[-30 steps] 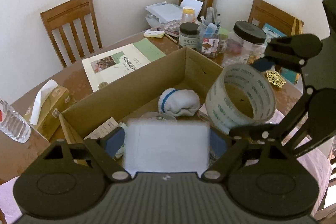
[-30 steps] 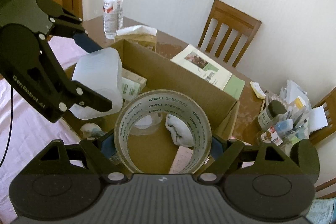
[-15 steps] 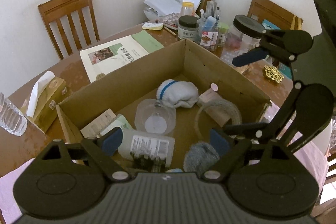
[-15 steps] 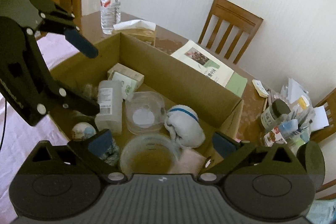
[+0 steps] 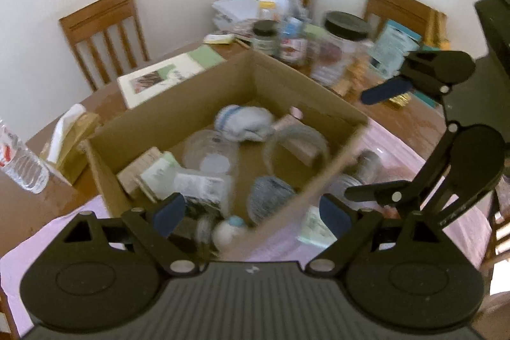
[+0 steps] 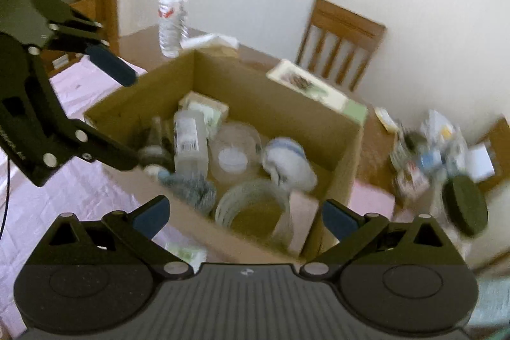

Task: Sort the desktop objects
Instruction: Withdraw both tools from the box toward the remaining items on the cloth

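Both frames are smeared by blur. The left gripper [image 5: 251,214] and right gripper [image 6: 244,217] have fingers spread, nothing between them. The tape roll [image 6: 255,206] lies inside the cardboard box [image 6: 280,107], its near edge hidden by the box wall; the other contents are hard to make out.

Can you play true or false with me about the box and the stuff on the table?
1. The tape roll lies inside the cardboard box. True.
2. The right gripper is squeezing the tape roll. False: its jaws stand wide open with nothing between the pads.
3. The water bottle stands on the table outside the box. True.
4. The white sock ball sits on a chair. False: it is in the box, next to the tape roll.
5. The left gripper is holding a bottle. False: it is open and empty; the clear bottle lies in the box.
6. The booklet lies on the table behind the box. True.
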A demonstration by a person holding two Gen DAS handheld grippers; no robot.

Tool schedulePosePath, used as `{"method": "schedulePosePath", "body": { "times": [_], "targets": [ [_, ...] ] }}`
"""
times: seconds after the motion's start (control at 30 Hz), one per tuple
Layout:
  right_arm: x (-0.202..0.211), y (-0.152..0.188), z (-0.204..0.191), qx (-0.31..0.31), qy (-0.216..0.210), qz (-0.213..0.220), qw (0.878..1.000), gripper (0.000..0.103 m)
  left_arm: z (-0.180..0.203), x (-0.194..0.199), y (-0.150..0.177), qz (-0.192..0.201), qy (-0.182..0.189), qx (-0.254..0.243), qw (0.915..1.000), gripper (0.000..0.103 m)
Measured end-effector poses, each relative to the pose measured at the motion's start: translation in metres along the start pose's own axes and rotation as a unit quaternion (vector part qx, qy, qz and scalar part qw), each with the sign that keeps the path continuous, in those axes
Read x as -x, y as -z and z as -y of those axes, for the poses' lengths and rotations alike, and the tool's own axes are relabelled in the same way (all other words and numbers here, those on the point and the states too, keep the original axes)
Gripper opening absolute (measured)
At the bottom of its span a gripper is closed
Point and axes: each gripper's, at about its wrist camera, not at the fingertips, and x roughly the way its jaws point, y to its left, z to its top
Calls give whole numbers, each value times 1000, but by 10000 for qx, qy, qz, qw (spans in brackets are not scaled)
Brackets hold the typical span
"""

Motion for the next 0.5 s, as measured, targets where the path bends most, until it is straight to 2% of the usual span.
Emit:
{"method": "schedulePosePath", "body": {
  "times": [0.07,0.17,0.5],
  "targets": [
    [9,12,-4,-39,-97,38,9999,103,12,5,6,61,-62,-169,9998,91],
    [19,27,-10,-146,-21,-53,9999,103,25,5,14,-12,-19,-239,9997,91],
    [41,76,-30,-560,94,-93,9983,103,50,0,36,-98,104,-132,9998,91]
  ]
}}
